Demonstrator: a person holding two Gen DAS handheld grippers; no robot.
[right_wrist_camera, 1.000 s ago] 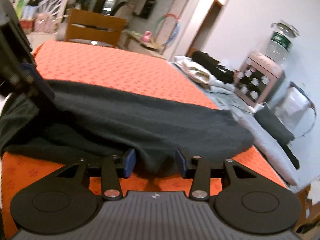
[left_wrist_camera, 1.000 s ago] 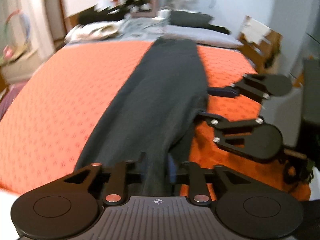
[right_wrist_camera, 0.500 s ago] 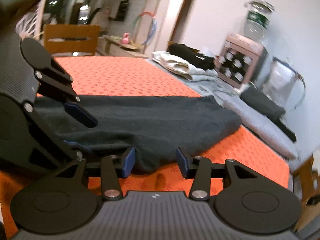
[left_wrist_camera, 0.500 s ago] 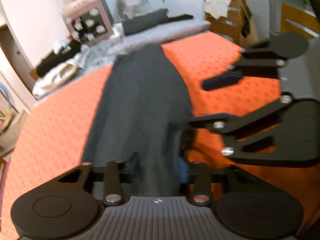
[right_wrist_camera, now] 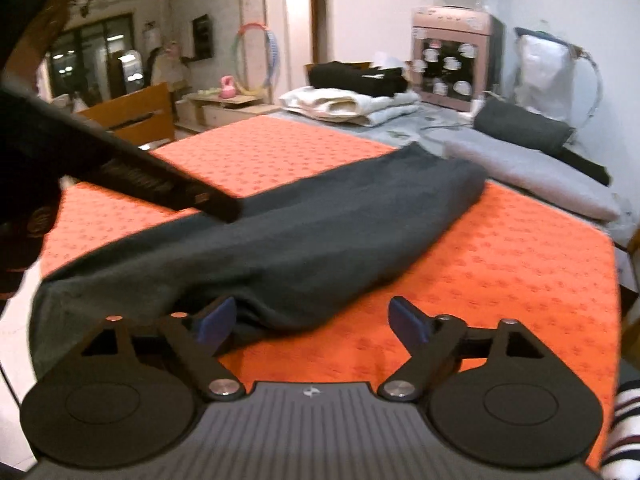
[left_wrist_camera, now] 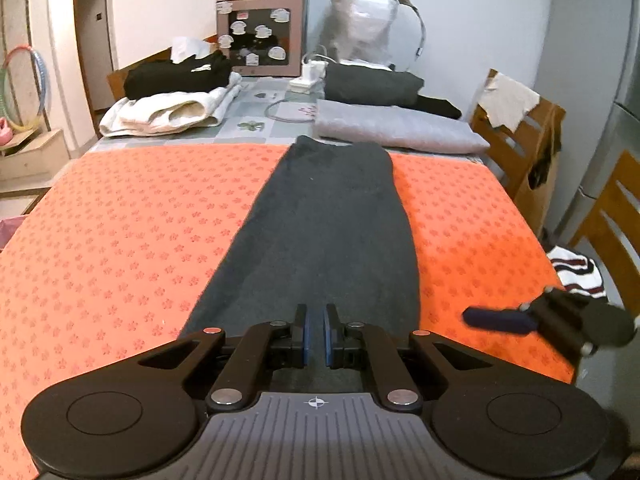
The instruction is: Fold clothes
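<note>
A long dark grey garment [left_wrist_camera: 328, 216] lies folded into a narrow strip on the orange flowered cloth [left_wrist_camera: 120, 220], running straight away from me. My left gripper [left_wrist_camera: 316, 332] sits at its near end, the blue pads almost together with dark fabric in the thin gap. In the right wrist view the garment [right_wrist_camera: 320, 232] lies slantwise, its near left end hanging over the table edge. My right gripper [right_wrist_camera: 312, 320] stands open at the garment's side, its left fingertip [right_wrist_camera: 216, 318] against the fabric and nothing between the fingers. One of its fingers [left_wrist_camera: 496, 319] shows blurred at the right of the left wrist view.
Folded piles sit at the far end: black on white [left_wrist_camera: 176, 80], a dark one [left_wrist_camera: 372, 84] and a grey one [left_wrist_camera: 396, 130]. A pink cabinet [left_wrist_camera: 262, 28] stands behind them. Wooden chairs [left_wrist_camera: 516, 148] line the right side, and a striped cloth [left_wrist_camera: 576, 276] lies beside the table.
My right gripper has opened, let go of the garment's edge and drawn off to the right. The left gripper's fingers have closed in tighter. The garment now lies flat and straight.
</note>
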